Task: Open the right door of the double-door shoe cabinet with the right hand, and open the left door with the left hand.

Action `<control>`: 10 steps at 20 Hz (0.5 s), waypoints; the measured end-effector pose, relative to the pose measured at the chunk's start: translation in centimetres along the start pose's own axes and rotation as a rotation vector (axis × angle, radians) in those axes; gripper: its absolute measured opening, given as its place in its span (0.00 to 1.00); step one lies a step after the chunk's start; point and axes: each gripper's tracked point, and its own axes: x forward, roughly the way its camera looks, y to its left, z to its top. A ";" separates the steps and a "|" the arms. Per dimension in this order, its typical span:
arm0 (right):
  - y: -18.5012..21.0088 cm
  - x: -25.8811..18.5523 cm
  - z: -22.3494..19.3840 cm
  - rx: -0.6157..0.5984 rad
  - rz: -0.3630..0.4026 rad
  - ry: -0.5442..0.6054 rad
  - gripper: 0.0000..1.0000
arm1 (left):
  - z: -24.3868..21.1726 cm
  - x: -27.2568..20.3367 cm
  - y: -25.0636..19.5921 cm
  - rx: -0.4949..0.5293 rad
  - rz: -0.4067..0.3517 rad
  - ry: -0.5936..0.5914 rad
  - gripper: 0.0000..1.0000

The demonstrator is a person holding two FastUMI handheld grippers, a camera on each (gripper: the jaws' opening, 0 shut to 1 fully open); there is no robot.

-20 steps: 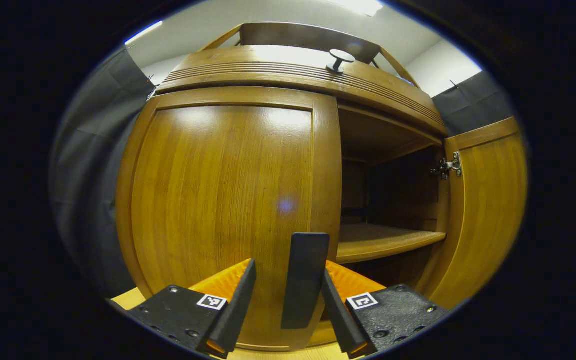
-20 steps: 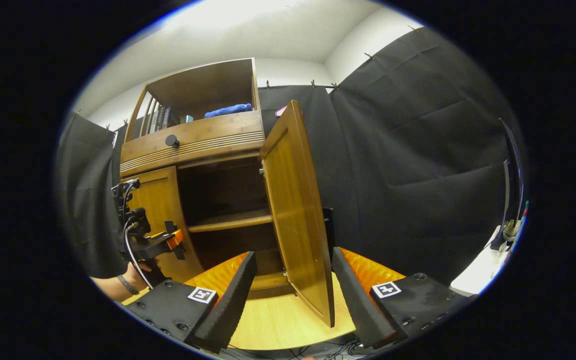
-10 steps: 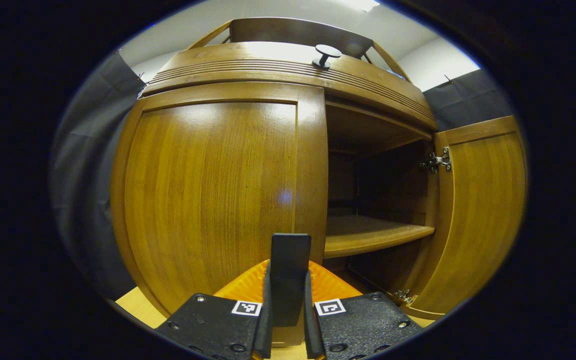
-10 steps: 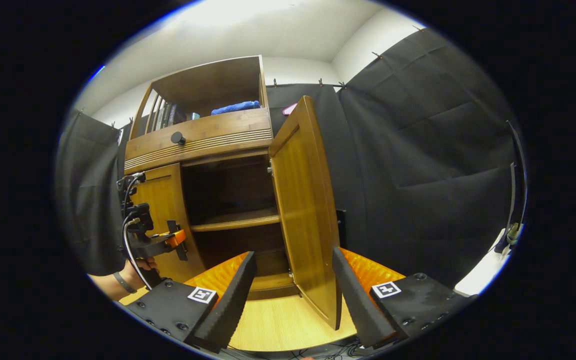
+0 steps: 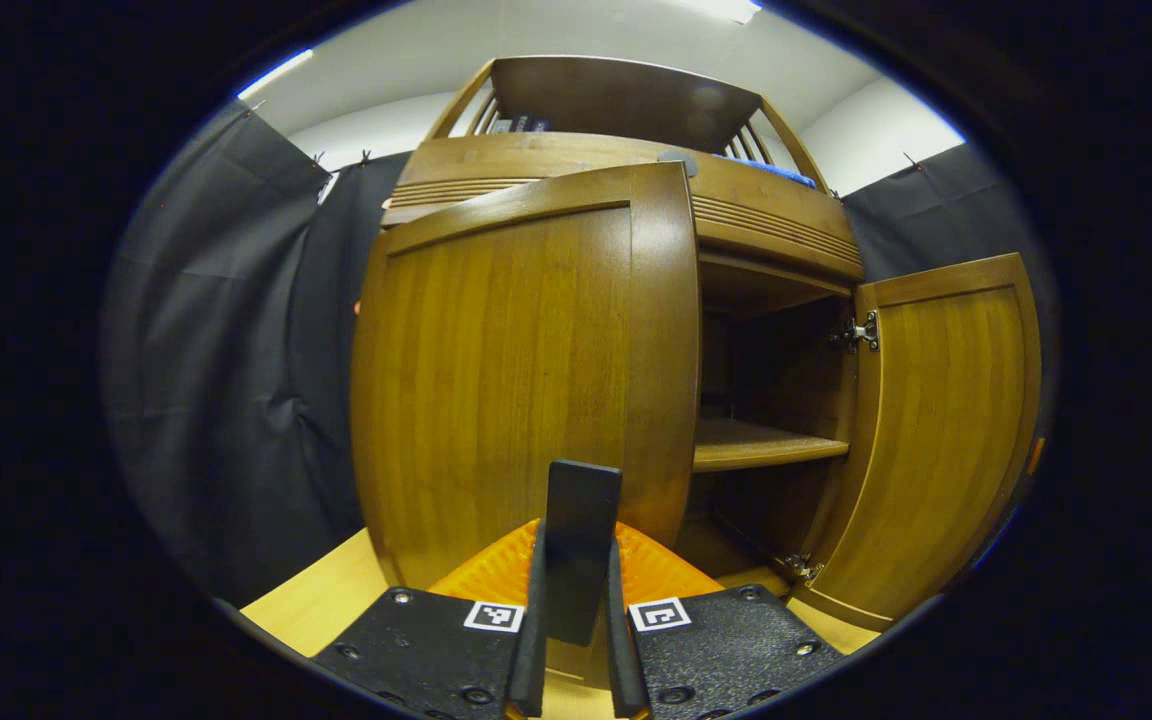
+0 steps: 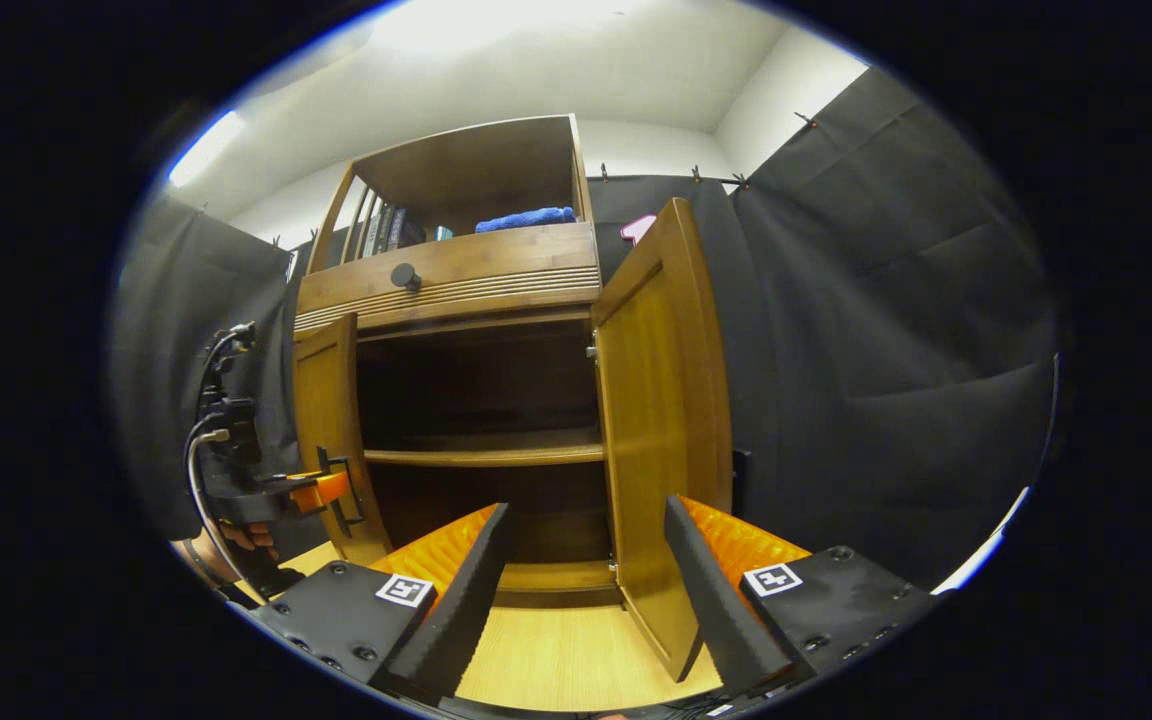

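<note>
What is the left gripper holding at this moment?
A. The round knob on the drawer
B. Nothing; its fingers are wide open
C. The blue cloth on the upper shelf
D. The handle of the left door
D: in the left gripper view, the left gripper has both fingers pressed on the dark handle of the left door, which is swung partly open.

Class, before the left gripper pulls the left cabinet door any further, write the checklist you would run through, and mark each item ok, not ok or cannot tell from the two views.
1. Left gripper shut on the left door's handle, fingers pressed to both sides: ok.
2. Left door off the frame, swung partly out: ok; fully open: not ok.
3. Right door wide open, clear of the left door's swing: ok.
4. Right gripper open, holding nothing, back from the cabinet: ok.
5. Floor by the left door's swing free of obstacles: cannot tell, only part shows.
6. Shelf inside carries nothing that could fall out: ok as far as visible.
</note>
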 end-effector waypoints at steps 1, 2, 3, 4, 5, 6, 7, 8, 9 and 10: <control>0.4 -0.2 0.1 -0.005 -0.005 -0.003 0.98 | 0.0 -1.3 0.9 -0.002 0.015 -0.003 0.25; 0.8 -0.3 0.4 -0.009 -0.014 -0.008 0.98 | 0.1 -2.1 1.5 0.008 0.023 -0.004 0.25; 1.2 -0.6 0.5 -0.013 -0.022 -0.009 0.98 | 0.2 -2.9 2.3 0.024 0.036 -0.019 0.25; 1.7 -0.8 0.4 -0.019 -0.028 -0.008 0.99 | 0.4 -3.9 3.3 0.038 0.051 -0.029 0.24; 2.2 -1.0 0.5 -0.026 -0.035 -0.006 1.00 | 0.7 -4.7 4.2 0.044 0.062 -0.039 0.24; 2.7 -1.5 0.4 -0.034 -0.040 -0.008 0.99 | 1.0 -5.3 4.9 0.039 0.069 -0.044 0.21; 3.1 -1.7 0.5 -0.040 -0.042 -0.013 0.98 | 1.0 -5.9 5.8 0.028 0.071 -0.048 0.21; 3.5 -2.1 0.6 -0.042 -0.042 -0.019 0.98 | 1.1 -6.5 6.7 0.021 0.075 -0.053 0.20; 4.0 -2.5 0.4 -0.039 -0.040 -0.023 0.98 | 1.3 -6.9 7.5 0.022 0.081 -0.056 0.20; 4.0 -2.7 0.0 -0.035 -0.041 -0.024 0.98 | 1.4 -7.4 8.3 0.030 0.079 -0.062 0.20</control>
